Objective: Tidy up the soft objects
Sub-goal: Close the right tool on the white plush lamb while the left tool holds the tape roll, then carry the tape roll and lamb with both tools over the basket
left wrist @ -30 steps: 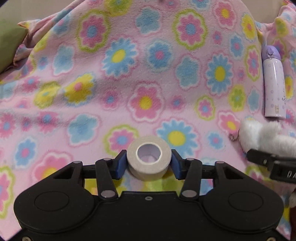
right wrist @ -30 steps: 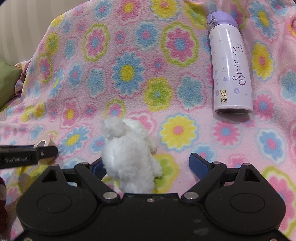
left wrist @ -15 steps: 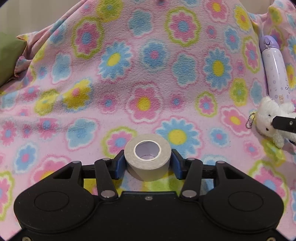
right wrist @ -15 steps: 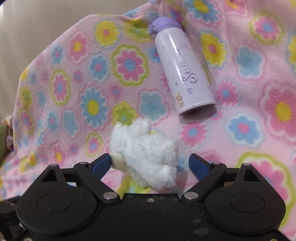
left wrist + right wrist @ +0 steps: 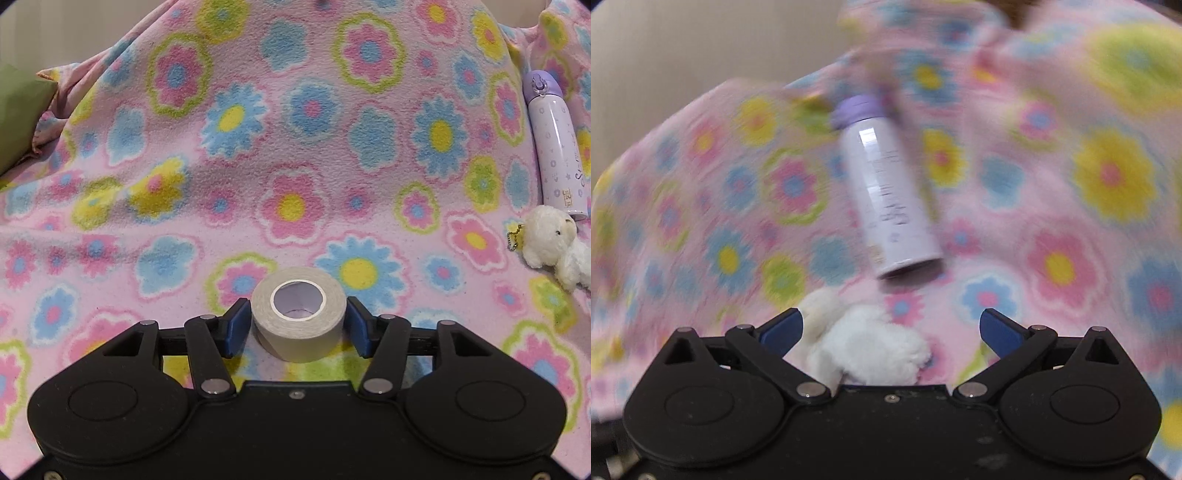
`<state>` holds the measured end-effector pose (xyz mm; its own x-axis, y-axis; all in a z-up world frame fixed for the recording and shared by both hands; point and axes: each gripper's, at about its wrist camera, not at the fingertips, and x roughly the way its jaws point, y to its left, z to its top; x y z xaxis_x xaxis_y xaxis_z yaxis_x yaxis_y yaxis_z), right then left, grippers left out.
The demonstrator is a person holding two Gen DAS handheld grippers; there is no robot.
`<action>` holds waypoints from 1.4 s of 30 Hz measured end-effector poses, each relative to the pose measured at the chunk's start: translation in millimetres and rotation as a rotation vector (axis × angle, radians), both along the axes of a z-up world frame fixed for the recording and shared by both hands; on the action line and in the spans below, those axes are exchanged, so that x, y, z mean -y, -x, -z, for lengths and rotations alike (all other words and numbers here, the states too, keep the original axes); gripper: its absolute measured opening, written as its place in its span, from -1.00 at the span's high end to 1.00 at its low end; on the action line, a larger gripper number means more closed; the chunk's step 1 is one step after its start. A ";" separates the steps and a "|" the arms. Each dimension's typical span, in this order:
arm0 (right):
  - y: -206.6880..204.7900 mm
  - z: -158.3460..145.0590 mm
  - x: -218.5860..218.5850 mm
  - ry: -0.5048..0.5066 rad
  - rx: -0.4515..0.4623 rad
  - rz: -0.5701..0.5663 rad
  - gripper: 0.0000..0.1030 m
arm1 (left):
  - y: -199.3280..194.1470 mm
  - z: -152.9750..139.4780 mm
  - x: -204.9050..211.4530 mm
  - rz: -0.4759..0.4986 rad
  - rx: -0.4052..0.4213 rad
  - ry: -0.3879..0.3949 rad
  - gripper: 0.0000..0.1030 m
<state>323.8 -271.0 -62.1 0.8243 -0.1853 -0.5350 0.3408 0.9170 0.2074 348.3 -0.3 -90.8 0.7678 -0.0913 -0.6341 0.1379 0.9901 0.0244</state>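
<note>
Fluffy white plush toy [image 5: 554,245] lies on its side, ball chain at its head, just near of the lavender bottle [image 5: 556,147] lying flat, far right

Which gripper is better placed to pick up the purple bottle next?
Right. The right gripper is wide open, its jaws just opened off the white plush toy, with the purple bottle just beyond it. The left gripper straddles the tape roll.
</note>
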 end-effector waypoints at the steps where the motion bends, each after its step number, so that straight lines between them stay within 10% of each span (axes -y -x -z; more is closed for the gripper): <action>1: -3.1 -1.7 -3.6 0.047 -0.016 -0.066 -0.99 | 0.1 -0.1 0.4 -0.001 0.000 -0.001 -0.06; 7: -28.1 2.4 -30.2 0.325 -0.121 -0.321 -0.99 | 0.0 -0.6 0.3 -0.003 -0.001 0.004 -0.06; 14: -57.0 14.8 -24.4 0.240 -0.199 -0.326 -0.93 | -0.1 -0.8 -0.4 -0.007 -0.002 0.016 -0.06; 20: -66.2 30.5 -30.4 0.228 -0.204 -0.335 -0.28 | 0.3 -0.8 -4.1 0.001 0.005 0.052 0.08; 42: -50.6 17.0 -35.9 0.165 -0.245 -0.282 -0.19 | 9.5 -7.2 6.5 -0.009 -0.037 -0.024 0.07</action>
